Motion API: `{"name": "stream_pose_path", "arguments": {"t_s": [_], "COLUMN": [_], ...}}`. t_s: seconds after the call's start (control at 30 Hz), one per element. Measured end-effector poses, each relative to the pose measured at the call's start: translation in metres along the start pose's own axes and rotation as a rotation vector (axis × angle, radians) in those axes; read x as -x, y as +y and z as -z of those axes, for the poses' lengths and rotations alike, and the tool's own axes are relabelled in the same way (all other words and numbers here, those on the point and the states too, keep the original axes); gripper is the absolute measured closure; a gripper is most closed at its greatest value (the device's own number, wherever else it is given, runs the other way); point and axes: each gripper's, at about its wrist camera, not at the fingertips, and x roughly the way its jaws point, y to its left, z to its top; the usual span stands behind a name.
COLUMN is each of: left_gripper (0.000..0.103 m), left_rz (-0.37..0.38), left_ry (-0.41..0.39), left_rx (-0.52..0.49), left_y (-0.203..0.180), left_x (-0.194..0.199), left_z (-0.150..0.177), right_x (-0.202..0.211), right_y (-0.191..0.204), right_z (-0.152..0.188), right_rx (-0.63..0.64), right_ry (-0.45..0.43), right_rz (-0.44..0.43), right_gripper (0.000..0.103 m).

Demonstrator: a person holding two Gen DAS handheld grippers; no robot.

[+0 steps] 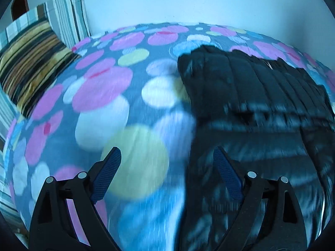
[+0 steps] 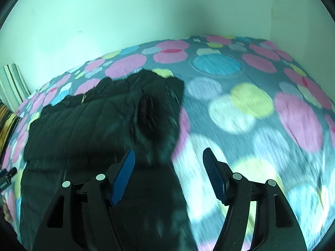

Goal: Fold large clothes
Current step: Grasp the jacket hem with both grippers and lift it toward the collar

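Left tool (image 1: 167, 173) jaws apart, empty, above near edge of black quilted jacket (image 1: 251, 87) on dotted bed sheet (image 1: 104, 96); right tool (image 2: 168, 174) also apart, empty.

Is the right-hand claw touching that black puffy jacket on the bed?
Cannot tell. In the right wrist view the right gripper is open, nothing between its pads, but the blurred black jacket lies right behind them; no clear gap or contact.

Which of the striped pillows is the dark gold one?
The front pillow at the bed's head, leaning against the pale blue-and-white striped pillow. It alone has gold, brown and black bands; the one behind it has teal, white and grey stripes.
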Motion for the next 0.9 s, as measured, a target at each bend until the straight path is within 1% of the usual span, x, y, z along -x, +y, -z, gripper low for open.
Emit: {"name": "stream_pose_path", "arguments": {"t_s": [0.2,0.33,0.4,0.47,0.53,0.63,0.73,0.8,0.83,0.87,0.9], "left_gripper": [0.013,0.012,0.012,0.012,0.012,0.012,0.014,0.024,0.027,0.034,0.039], "left_rz": [0.059,0.103,0.117,0.151,0.206,0.29,0.318,0.327,0.331,0.336,0.338], "left_ry": [0.039,0.052,0.057,0.062,0.077,0.121,0.123,0.122,0.117,0.114,0.111], "left_rx": [0.007,-0.047,-0.056,-0.049,-0.026,0.014,0.036,0.028,0.021,0.016,0.009], "left_y": [0.002,-0.007,-0.008,-0.007,-0.006,-0.004,-0.002,-0.004,-0.006,-0.006,-0.008], "left_x": [0.032,0.049,0.053,0.058,0.06,0.059,0.059,0.061,0.063,0.064,0.066], "left_z": [0.06,0.09,0.099,0.107,0.114,0.127,0.135,0.14,0.14,0.141,0.141], "right_x": [0.038,0.059,0.068,0.075,0.079,0.081,0.088,0.092,0.092,0.093,0.094], "right_y": [-0.027,-0.029,-0.027,-0.025,-0.024,-0.025,-0.02,-0.017,-0.016,-0.014,-0.012], "right_z": [0.06,0.098,0.114,0.128,0.138,0.153,0.163,0.167,0.168,0.17,0.171], "right_rx": [0.001,0.031,0.044,0.063,0.071,0.068,0.091,0.106,0.107,0.113,0.123], "right_ry": [0.072,0.101,0.116,0.134,0.147,0.172,0.157,0.151,0.151,0.149,0.145], "right_rz": [-0.032,-0.052,-0.074,-0.093,-0.107,-0.127,-0.127,-0.137,-0.142,-0.142,-0.137], "right_gripper": [0.036,0.036,0.036,0.036,0.036,0.036,0.037,0.046,0.052,0.056,0.063]}}
